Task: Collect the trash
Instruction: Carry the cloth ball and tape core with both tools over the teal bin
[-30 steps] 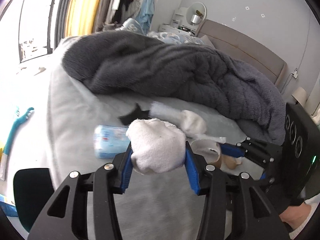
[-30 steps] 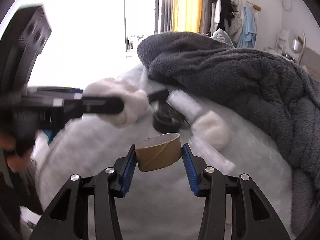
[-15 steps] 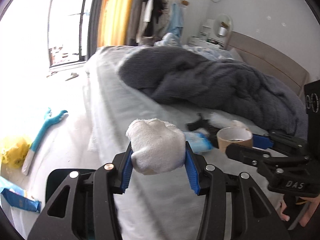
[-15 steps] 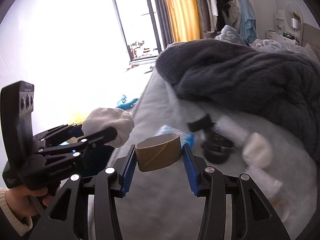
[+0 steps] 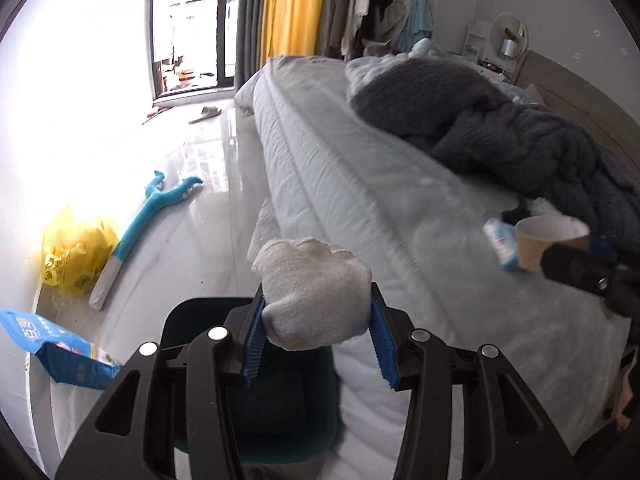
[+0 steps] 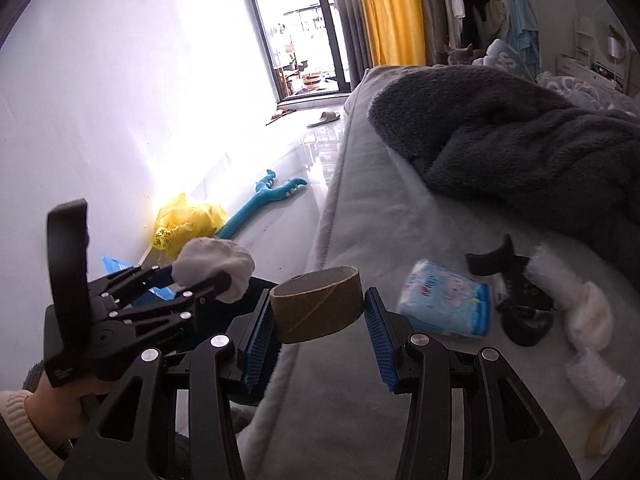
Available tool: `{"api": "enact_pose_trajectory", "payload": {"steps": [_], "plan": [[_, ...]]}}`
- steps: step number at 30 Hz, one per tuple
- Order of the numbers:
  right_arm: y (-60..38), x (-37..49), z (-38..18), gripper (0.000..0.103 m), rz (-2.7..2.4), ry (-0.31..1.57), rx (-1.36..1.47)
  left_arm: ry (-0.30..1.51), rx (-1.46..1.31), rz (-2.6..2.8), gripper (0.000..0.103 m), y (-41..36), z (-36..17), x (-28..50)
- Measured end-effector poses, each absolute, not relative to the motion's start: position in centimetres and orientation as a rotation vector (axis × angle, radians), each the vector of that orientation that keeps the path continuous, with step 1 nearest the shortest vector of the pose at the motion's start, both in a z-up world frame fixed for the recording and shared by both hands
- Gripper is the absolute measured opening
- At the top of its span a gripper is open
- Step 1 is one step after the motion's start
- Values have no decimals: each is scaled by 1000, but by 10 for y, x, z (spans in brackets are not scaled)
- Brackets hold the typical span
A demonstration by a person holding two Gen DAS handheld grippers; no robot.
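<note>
The left tool (image 5: 316, 332) is clamped on a white wad of tissue (image 5: 316, 296), with a dark bin (image 5: 276, 412) just beneath. The right tool (image 6: 318, 332) is clamped on a cardboard roll (image 6: 318, 304); beyond it, a wipes pack (image 6: 444, 304) lies on the bed (image 6: 360, 208).

Both loads swung off the bed (image 5: 360, 200) — toward the dark bin (image 5: 280, 408).

Right hand-held gripper (image 6: 318, 320) clamps cardboard roll (image 6: 316, 308) beside bed (image 6: 360, 184).
</note>
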State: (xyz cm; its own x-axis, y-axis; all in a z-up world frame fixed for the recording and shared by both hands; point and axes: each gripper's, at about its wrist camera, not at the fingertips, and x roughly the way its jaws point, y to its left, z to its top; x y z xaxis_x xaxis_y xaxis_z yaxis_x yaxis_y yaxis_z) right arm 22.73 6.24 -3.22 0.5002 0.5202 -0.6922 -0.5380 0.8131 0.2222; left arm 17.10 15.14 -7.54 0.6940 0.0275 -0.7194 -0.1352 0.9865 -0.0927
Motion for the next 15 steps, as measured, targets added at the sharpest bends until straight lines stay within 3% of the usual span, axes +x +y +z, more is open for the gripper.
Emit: {"api": "enact_pose_trajectory", "payload": {"steps": [15], "plan": [[143, 218, -45, 47, 734, 874, -95, 1032, -231, 195, 50, 218, -154, 160]]}}
